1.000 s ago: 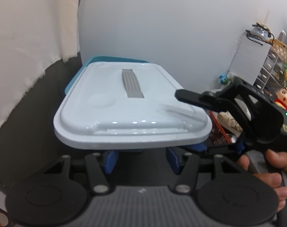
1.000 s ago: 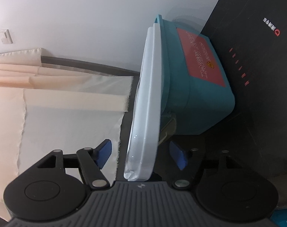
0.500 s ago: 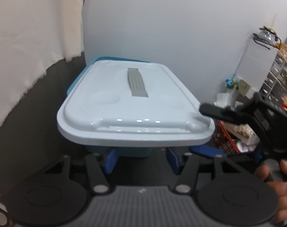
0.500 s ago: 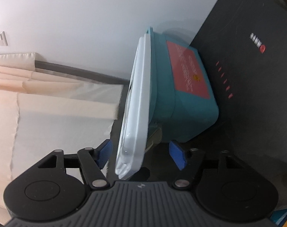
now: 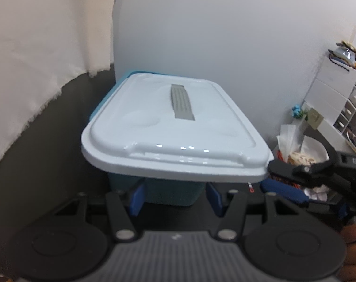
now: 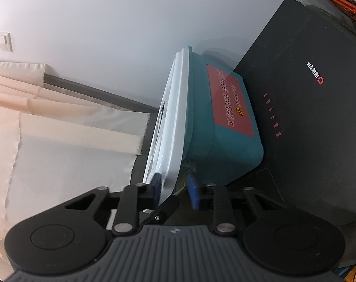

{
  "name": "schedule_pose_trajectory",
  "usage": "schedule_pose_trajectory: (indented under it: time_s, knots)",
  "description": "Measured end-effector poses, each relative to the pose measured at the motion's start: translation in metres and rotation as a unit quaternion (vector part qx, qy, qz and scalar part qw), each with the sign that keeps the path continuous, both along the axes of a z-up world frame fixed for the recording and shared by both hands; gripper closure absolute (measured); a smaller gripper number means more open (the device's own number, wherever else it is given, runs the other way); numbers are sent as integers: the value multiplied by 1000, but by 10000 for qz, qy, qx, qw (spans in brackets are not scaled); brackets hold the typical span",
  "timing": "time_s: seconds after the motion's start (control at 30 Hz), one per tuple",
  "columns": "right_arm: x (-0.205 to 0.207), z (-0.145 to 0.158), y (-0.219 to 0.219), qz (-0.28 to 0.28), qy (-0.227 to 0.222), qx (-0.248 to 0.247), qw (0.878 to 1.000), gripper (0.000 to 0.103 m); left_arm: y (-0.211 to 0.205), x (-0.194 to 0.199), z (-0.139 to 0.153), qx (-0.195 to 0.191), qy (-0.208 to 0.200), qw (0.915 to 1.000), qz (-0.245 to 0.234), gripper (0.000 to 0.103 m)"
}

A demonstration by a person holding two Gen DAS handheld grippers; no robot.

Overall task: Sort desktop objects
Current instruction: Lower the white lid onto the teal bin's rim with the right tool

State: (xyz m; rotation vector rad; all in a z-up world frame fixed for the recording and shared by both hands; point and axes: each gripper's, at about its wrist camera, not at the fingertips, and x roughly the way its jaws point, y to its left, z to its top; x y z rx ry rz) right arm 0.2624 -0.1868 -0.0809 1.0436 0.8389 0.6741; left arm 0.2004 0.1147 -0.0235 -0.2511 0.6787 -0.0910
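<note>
A teal storage box (image 5: 168, 191) with a red label (image 6: 231, 108) stands against the wall under a white lid (image 5: 173, 136) that has a grey handle strip. My left gripper (image 5: 175, 198) is open just under the lid's near overhang, its blue pads level with the box's front wall. My right gripper (image 5: 268, 176) is at the lid's right front corner. In the right wrist view its jaws (image 6: 174, 189) are closing with the lid's rim (image 6: 175, 122) between them. One pad lies on the lid's top and the other sits under the rim.
The box rests on a black surface with red print (image 6: 307, 117). A cream curtain (image 5: 37, 58) hangs at the left and a white wall stands behind. White drawer units (image 5: 337, 94) and tissue clutter (image 5: 292, 141) are at the right. A hand (image 5: 351, 235) holds the right gripper.
My right gripper slid from above the lid's top out to its right front corner, and its jaws came in around the rim. The box and lid now sit slightly farther from my left gripper.
</note>
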Motion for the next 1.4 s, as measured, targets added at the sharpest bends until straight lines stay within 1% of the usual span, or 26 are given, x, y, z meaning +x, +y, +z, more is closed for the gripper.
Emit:
schedule_pose_trajectory:
  time_s: [0.07, 0.1, 0.43, 0.57, 0.67, 1.0, 1.1, 1.17, 1.27, 1.4]
  knots:
    - [2, -2, 1, -23, -26, 5, 10000, 89, 0, 0, -1, 1, 9, 10000, 7, 44]
    - [3, -3, 2, -33, -23, -1, 10000, 89, 0, -1, -1, 1, 8, 10000, 5, 44]
    - [12, -7, 6, -128, 37, 77, 9999, 89, -1, -5, 1, -11, -40, 10000, -37, 44]
    - [17, -8, 9, -168, 50, 83, 9998, 89, -1, -2, 4, 27, -93, 9999, -80, 44]
    - [20, -10, 9, -187, 74, 106, 9997, 89, -2, 7, 4, 49, -104, 9999, -97, 44]
    - [30, -14, 14, -181, 128, 125, 9997, 89, -4, 13, 2, 53, -63, 9999, -123, 44]
    - [32, -14, 16, -148, 84, 108, 9998, 89, -7, 17, -1, 43, -51, 9999, -135, 44]
    - [33, -16, 16, -121, 85, 105, 9998, 87, -9, 19, -3, 40, -43, 9999, -135, 44]
    - [34, -17, 16, -133, 81, 94, 9998, 87, -11, 22, -5, 20, -29, 9999, -129, 44]
    - [33, -18, 13, -185, 129, 193, 9996, 87, -13, 25, -4, -4, -30, 9999, -101, 44]
